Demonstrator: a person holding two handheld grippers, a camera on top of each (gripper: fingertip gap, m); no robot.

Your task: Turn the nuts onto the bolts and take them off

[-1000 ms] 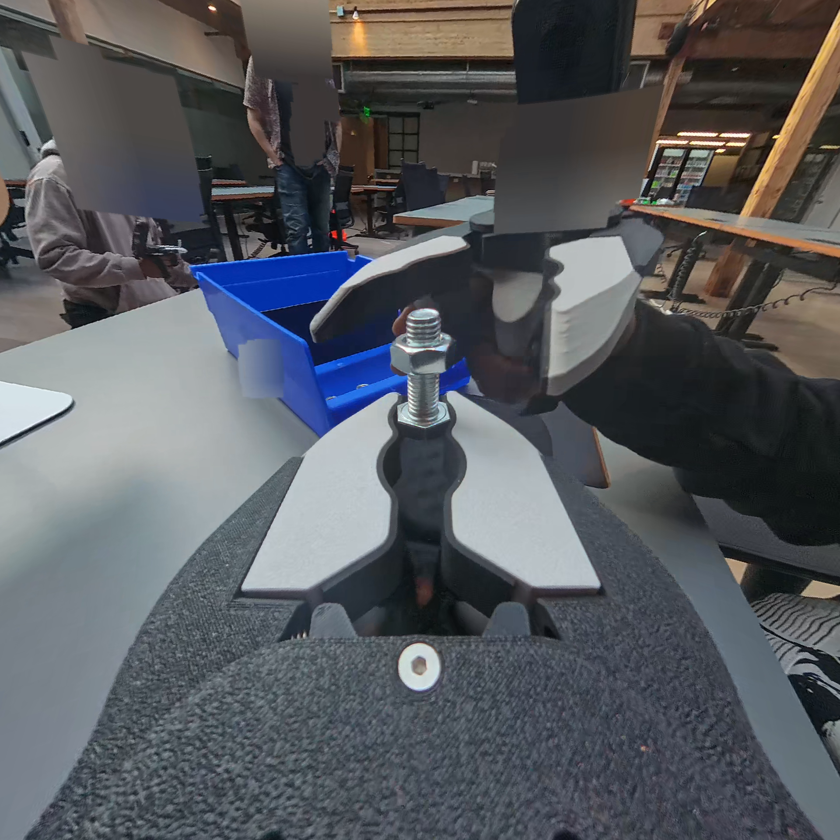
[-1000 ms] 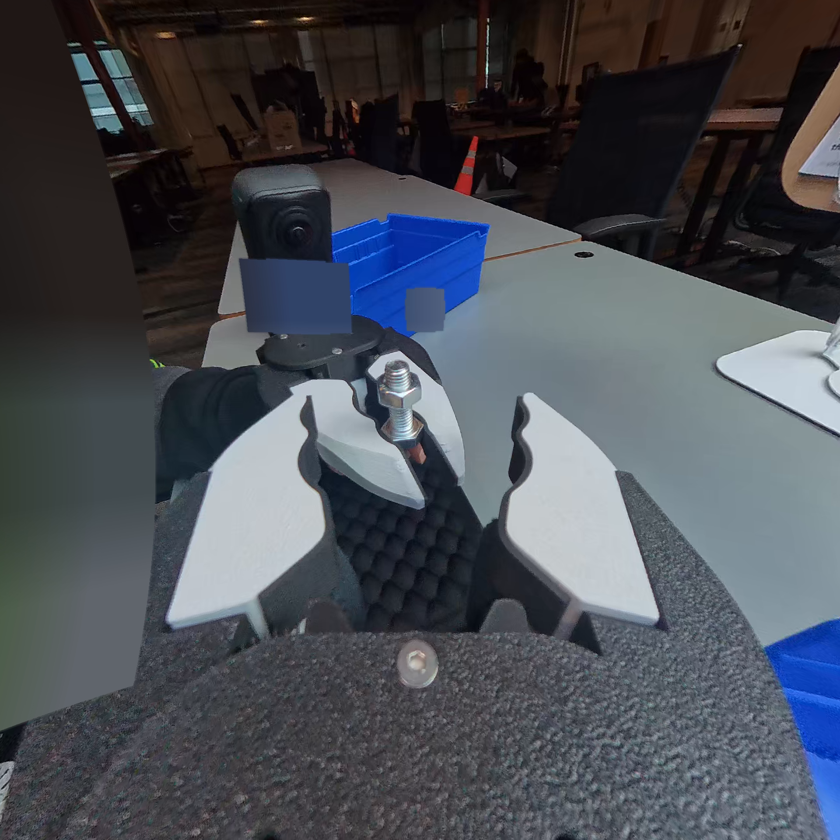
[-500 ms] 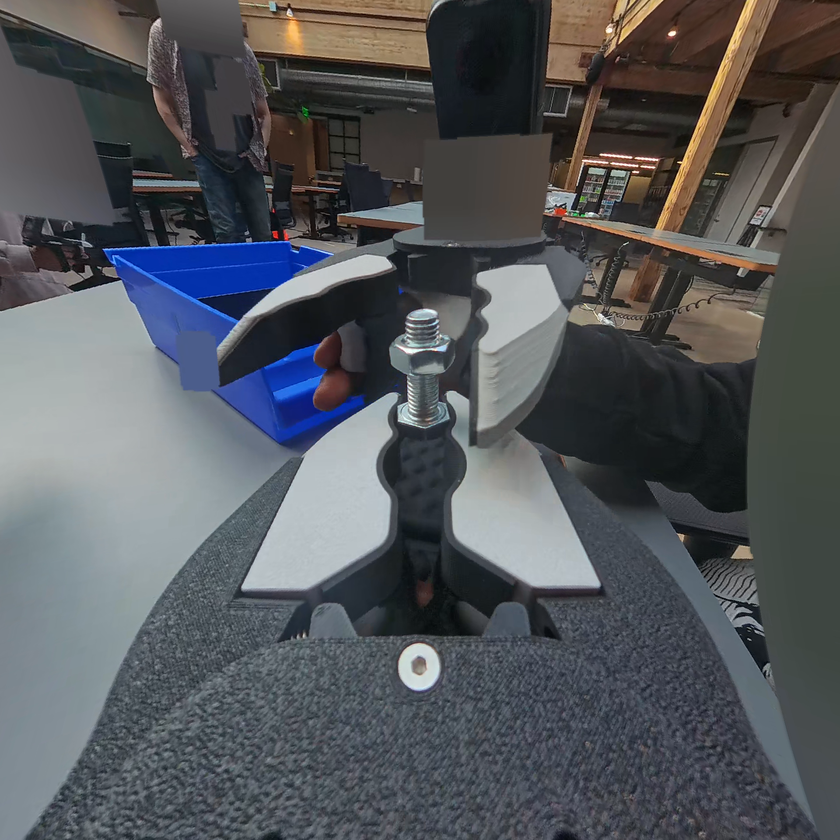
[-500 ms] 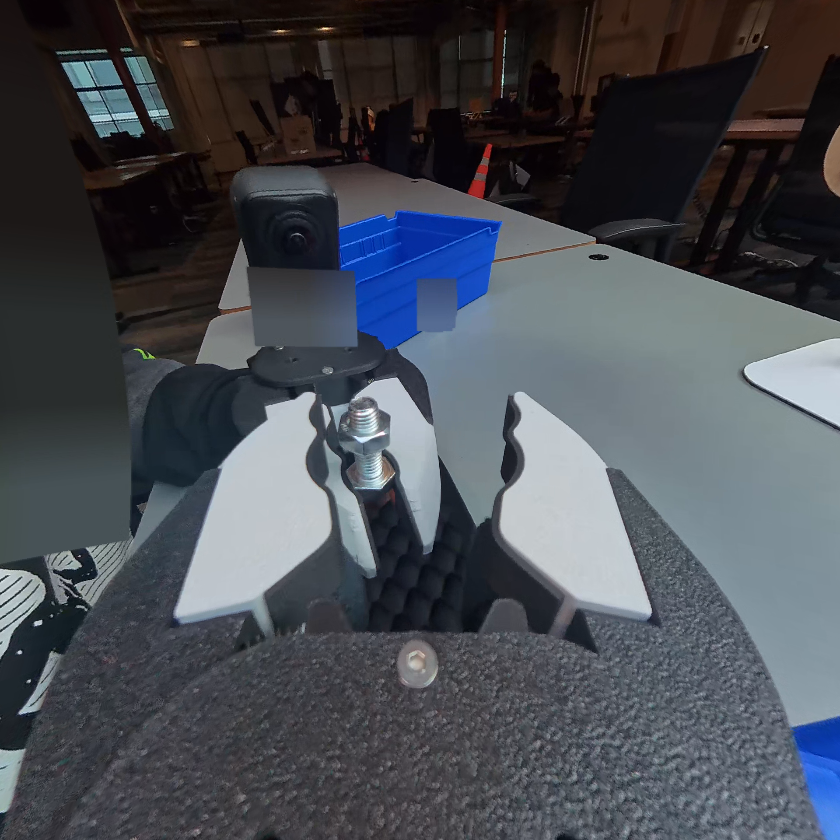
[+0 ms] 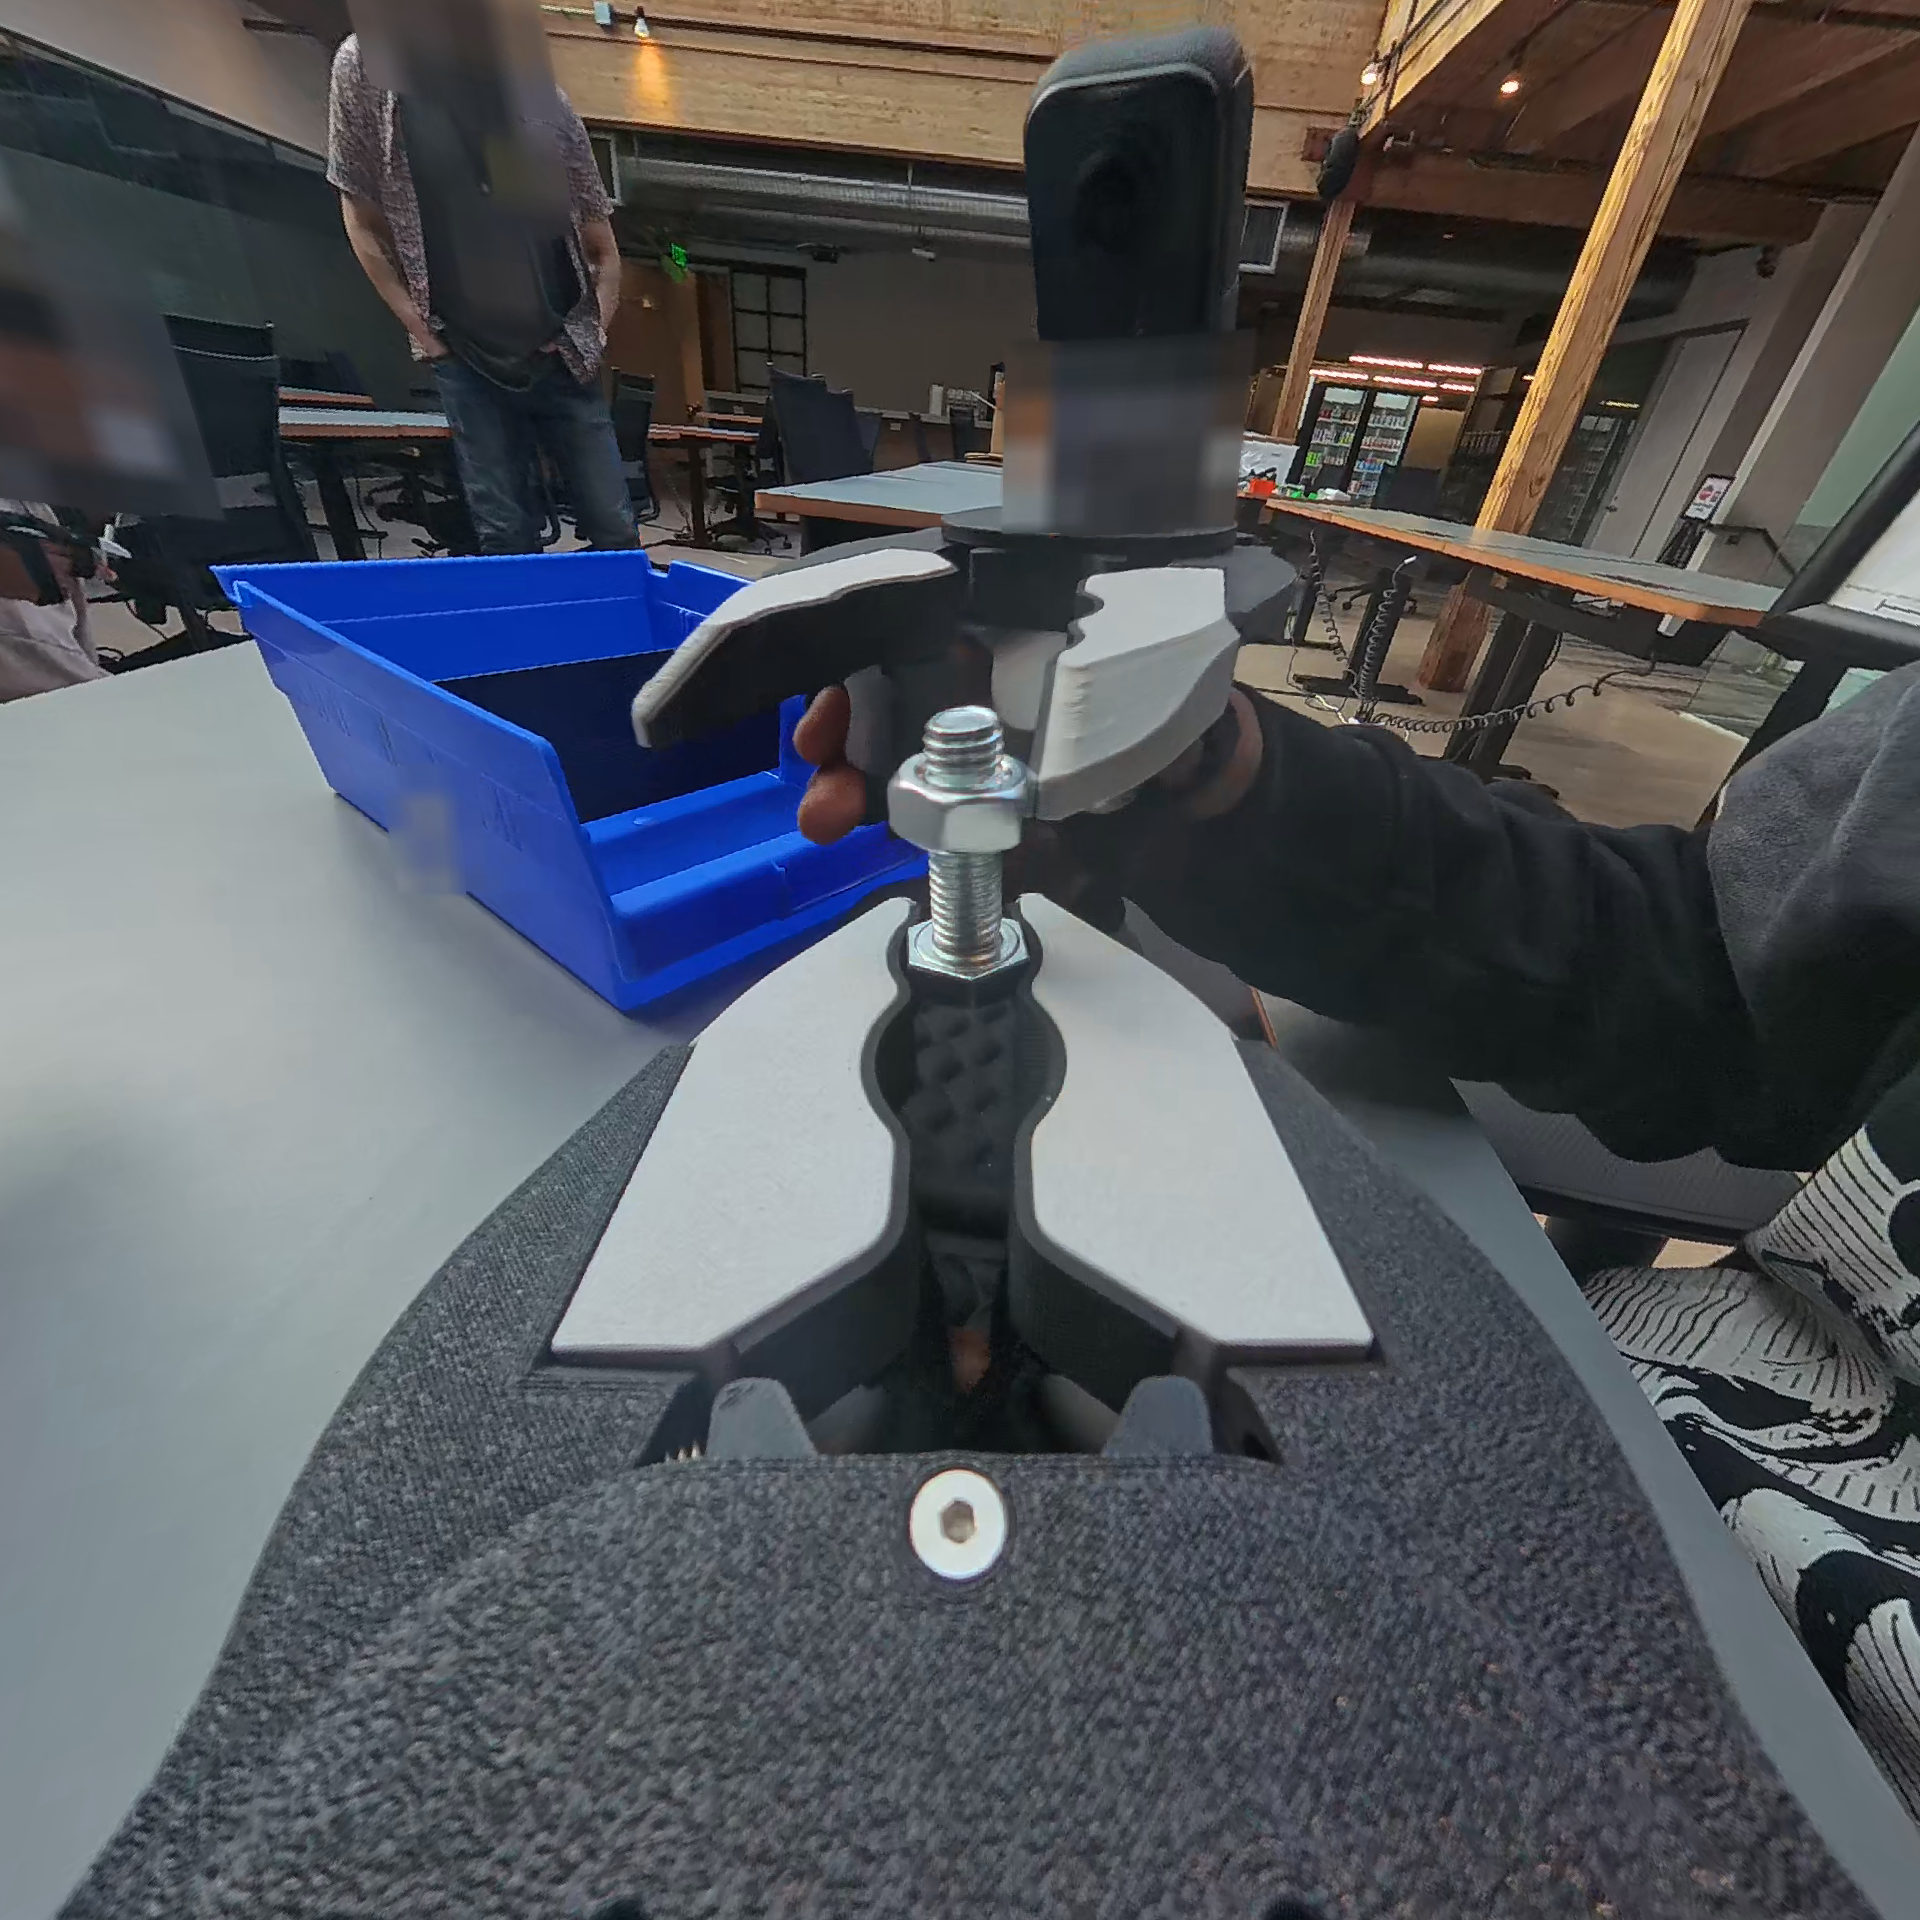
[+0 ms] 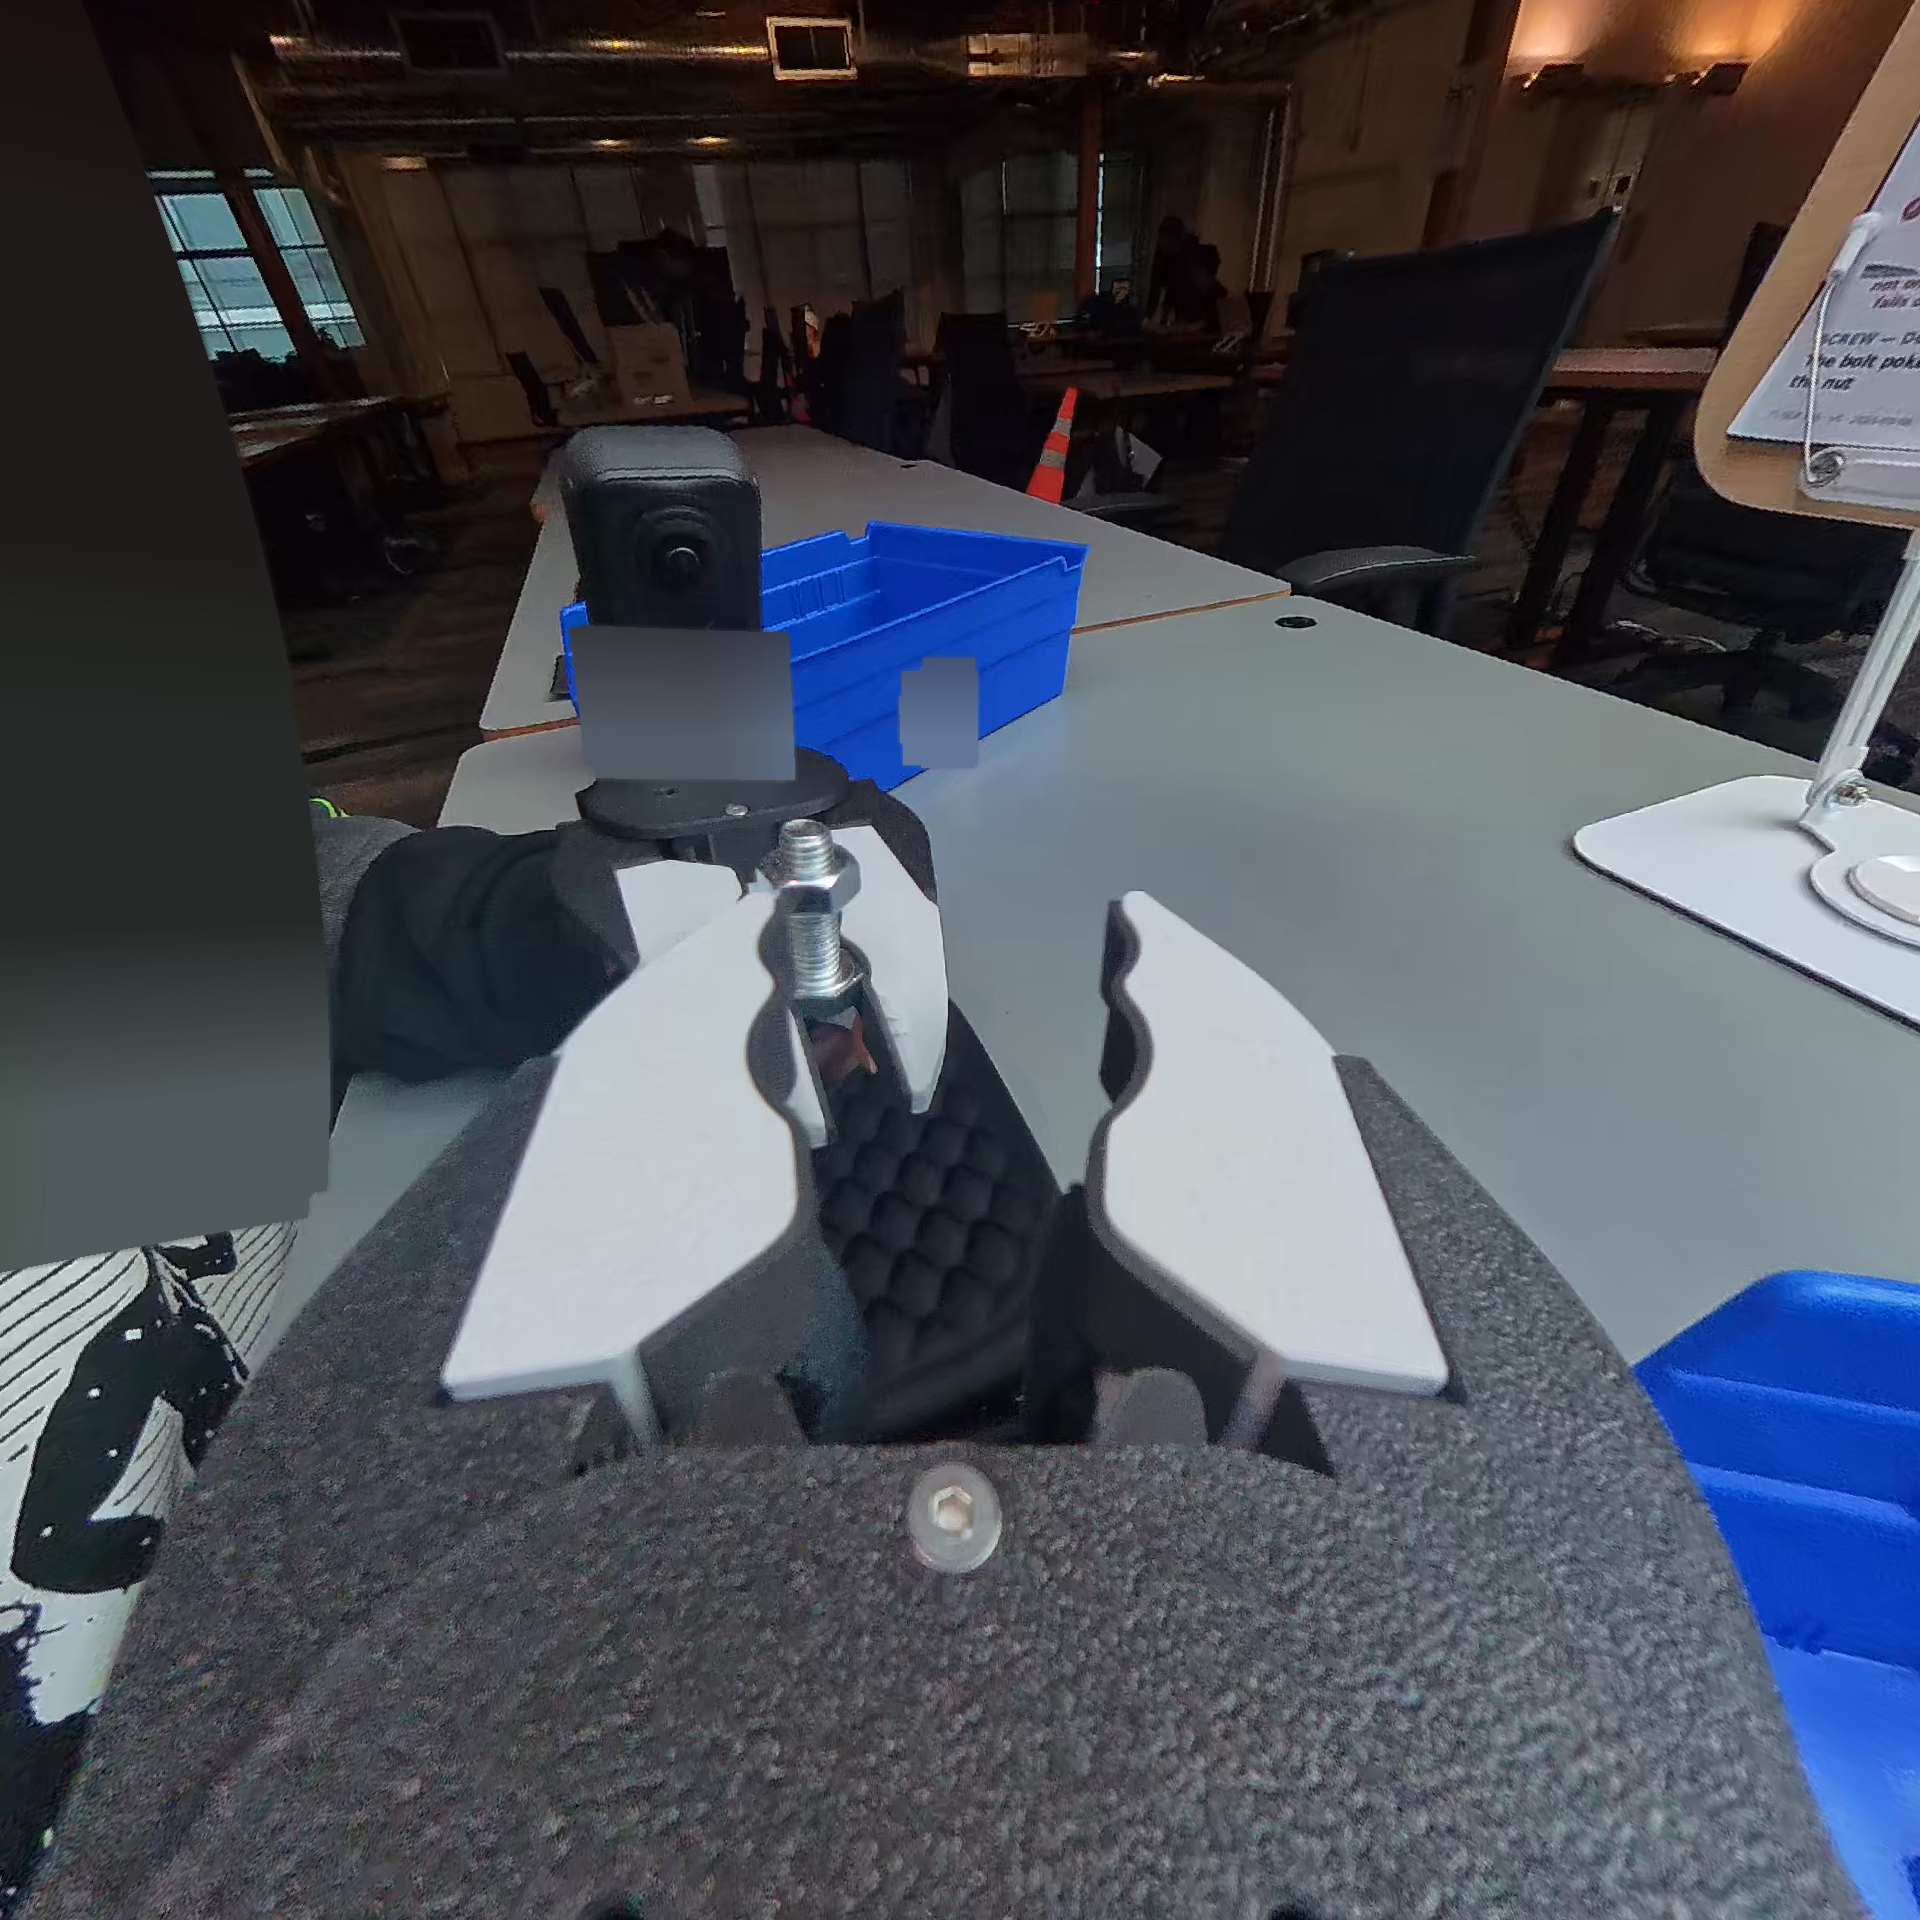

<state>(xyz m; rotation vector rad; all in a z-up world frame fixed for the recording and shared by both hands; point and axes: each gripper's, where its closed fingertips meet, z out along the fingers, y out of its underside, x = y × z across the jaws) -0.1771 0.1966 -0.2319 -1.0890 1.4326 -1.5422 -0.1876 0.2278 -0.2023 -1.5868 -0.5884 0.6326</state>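
Bolt (image 5: 964, 894) first: we see it standing upright with its hex head pinched between the tips of the left gripper (image 5: 966, 961), whose 2 fingers are pressed in on that head. Its threaded shaft rises free above the fingertips. 1 nut (image 5: 958, 802) sits on the thread near the top, with a short length of thread showing above it and a longer bare stretch below, down to the head.

From the left wrist view, the right gripper (image 5: 940, 686) faces us just behind the bolt, its fingers spread wide. One finger (image 5: 1127, 696) lies right against the nut on our right side; the other reaches off to the left, clear of it. In the right wrist view we see the same gripper (image 6: 935, 935) from behind, wide apart and holding nothing, the bolt standing just off the tip of its left finger.

Behind the bolt a blue bin (image 5: 499, 717) rests on the grey worktop (image 5: 208, 1039). A person (image 5: 488, 260) stands farther back.
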